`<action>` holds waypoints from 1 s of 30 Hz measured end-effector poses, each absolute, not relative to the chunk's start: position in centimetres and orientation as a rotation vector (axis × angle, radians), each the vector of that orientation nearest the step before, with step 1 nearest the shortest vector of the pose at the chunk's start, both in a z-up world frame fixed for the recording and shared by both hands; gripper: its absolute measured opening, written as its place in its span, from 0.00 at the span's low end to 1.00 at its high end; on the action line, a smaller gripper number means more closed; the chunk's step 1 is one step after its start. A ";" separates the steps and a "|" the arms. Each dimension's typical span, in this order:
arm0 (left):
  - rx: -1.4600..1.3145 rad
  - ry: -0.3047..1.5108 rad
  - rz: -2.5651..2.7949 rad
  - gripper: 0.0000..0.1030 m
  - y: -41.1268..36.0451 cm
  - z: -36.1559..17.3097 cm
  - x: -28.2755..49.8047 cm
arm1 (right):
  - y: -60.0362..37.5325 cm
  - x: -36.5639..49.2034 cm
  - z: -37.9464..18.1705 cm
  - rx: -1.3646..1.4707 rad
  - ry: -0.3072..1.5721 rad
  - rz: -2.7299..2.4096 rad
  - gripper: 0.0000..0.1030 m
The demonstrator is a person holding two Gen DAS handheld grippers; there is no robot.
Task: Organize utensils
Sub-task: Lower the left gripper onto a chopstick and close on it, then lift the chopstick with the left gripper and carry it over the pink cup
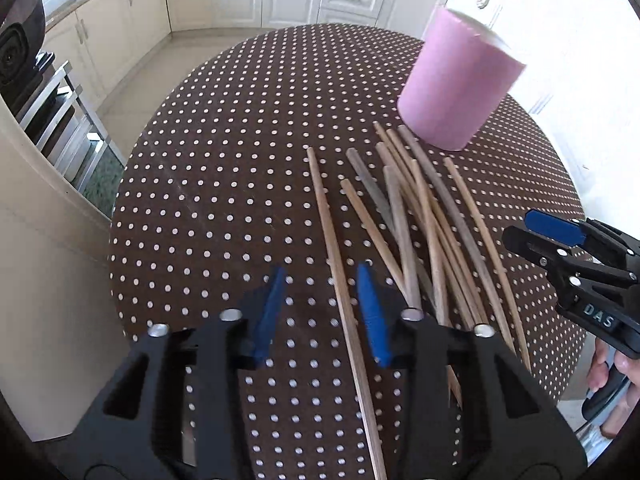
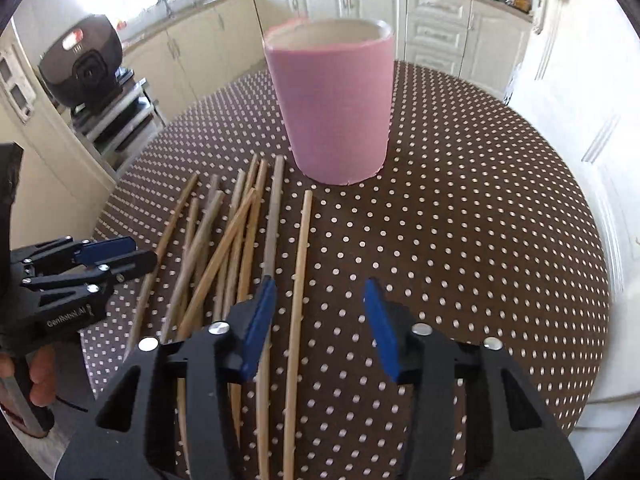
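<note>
A pink cup [image 1: 452, 88] [image 2: 332, 108] stands upright on the brown dotted table [image 1: 220, 200] [image 2: 460, 220]. In front of it lies a loose pile of wooden chopsticks [image 1: 432, 232] [image 2: 224, 248]. My left gripper [image 1: 324, 308] points down over the pile's left side. One lone chopstick [image 1: 332, 240] runs between its blue pads, and neither pad presses on it. My right gripper [image 2: 320, 320] hovers over the pile's right side. A single pale chopstick [image 2: 300, 280] lies between its pads, untouched. Each gripper also shows in the other's view: the right gripper [image 1: 528, 232] and the left gripper [image 2: 132, 254].
The round table's edge curves close on the left and right. Cream kitchen cabinets [image 2: 360, 4] line the far wall. A black appliance [image 2: 80, 64] sits on a metal rack [image 1: 68, 128] left of the table. A hand [image 2: 40, 372] holds the left gripper's handle.
</note>
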State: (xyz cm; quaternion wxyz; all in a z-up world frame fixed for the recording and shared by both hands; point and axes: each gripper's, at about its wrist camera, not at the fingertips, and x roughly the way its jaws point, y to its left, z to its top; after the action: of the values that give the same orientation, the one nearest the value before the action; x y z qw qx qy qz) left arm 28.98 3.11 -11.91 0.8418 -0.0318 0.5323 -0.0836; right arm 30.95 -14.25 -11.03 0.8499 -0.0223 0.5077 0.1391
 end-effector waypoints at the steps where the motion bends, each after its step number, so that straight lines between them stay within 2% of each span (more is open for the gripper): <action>1: -0.067 1.129 -0.179 0.35 3.1 -12.0 29.3 | -14.3 31.5 -11.2 -0.040 1.082 0.299 0.36; 12: -0.035 1.162 -0.181 0.34 2.0 -12.5 33.2 | -11.5 35.0 -12.3 -0.078 1.166 0.319 0.19; 18: -0.047 1.168 -0.172 0.21 2.0 -12.4 34.5 | -10.5 37.0 -12.4 -0.083 1.215 0.311 0.14; 20: -0.064 1.159 -0.175 0.13 2.2 -12.4 34.6 | -9.9 37.9 -12.6 -0.074 1.224 0.309 0.05; 26: -0.079 1.135 -0.176 0.06 3.1 -12.6 34.8 | -10.2 38.1 -12.6 -0.018 1.224 0.325 0.04; 30: -0.092 1.079 -0.179 0.06 3.5 -11.2 33.6 | -10.8 37.3 -11.5 0.015 1.190 0.336 0.04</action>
State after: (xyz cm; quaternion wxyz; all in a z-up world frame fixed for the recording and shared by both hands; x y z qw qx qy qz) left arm 33.56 3.48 -11.23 0.8530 -0.0439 0.5130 -0.0852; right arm 37.30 -10.82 -11.46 0.8149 0.0069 0.5577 0.1576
